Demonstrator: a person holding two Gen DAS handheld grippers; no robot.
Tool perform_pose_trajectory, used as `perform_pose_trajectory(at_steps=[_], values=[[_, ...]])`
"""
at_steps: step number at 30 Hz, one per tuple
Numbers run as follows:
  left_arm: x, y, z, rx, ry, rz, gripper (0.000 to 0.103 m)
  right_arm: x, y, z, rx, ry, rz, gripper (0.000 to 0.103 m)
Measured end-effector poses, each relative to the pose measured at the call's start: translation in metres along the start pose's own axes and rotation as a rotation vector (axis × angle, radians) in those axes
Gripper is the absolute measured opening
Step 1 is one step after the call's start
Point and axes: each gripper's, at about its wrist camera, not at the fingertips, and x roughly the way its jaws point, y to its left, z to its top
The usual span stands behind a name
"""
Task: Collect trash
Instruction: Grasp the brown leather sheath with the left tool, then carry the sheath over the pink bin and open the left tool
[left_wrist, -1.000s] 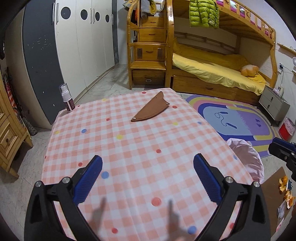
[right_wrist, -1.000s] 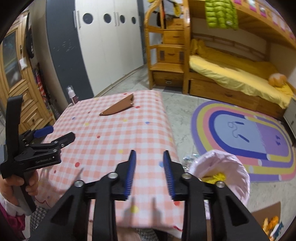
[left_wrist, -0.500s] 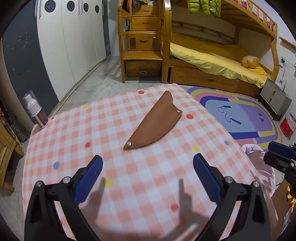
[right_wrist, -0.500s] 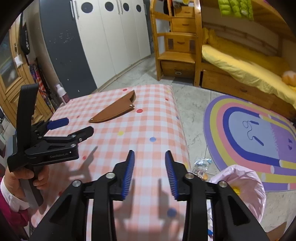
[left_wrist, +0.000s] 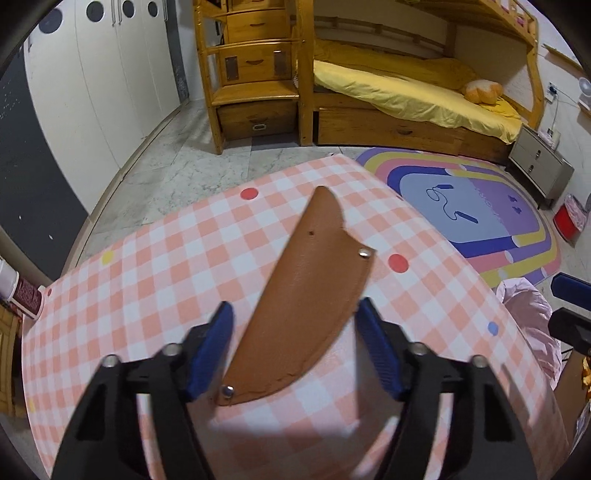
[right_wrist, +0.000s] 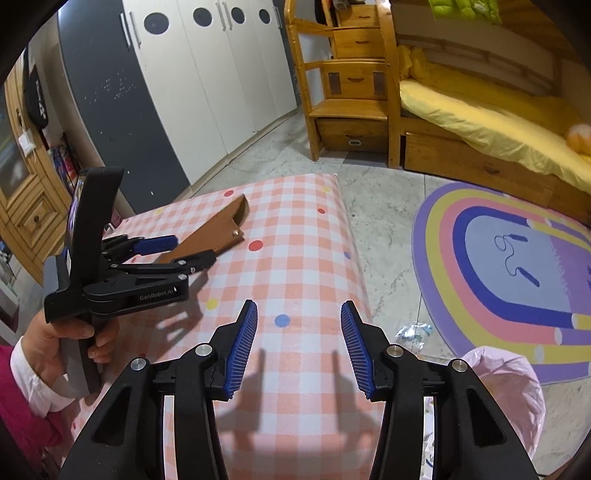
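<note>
Now left gripper (left_wrist: 295, 343) fingers spread astride brown sheath (left_wrist: 306, 295), right gripper (right_wrist: 298, 347) spread, apart.

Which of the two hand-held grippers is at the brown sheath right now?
The left hand-held gripper: its open blue fingers straddle the brown sheath on the checked tablecloth. The right hand-held gripper hangs open near the table's edge with nothing between its fingers.

tablecloth (left_wrist: 147, 280): pink-white check, red/yellow/blue dots
sheath (left_wrist: 299, 295): tan brown, silver rivets
gripper pads (right_wrist: 242, 350): blue, black frames
bin bag (right_wrist: 517, 398): pale pink
rug (right_wrist: 517, 273): rainbow bands, purple centre
bedding (left_wrist: 406, 92): yellow
</note>
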Motion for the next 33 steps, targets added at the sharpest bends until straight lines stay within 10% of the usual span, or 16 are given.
perform_pose_trajectory(at_steps=[19, 33], values=[[-0.13, -0.045, -0.135, -0.114, -0.008, -0.068, 0.044, -0.083, 0.029, -0.09, 0.008, 0.046, 0.027, 0.049], [-0.214, -0.113, -0.159, -0.039, -0.123, -0.091, 0.044, -0.144, 0.024, -0.126, 0.014, 0.001, -0.025, 0.049]])
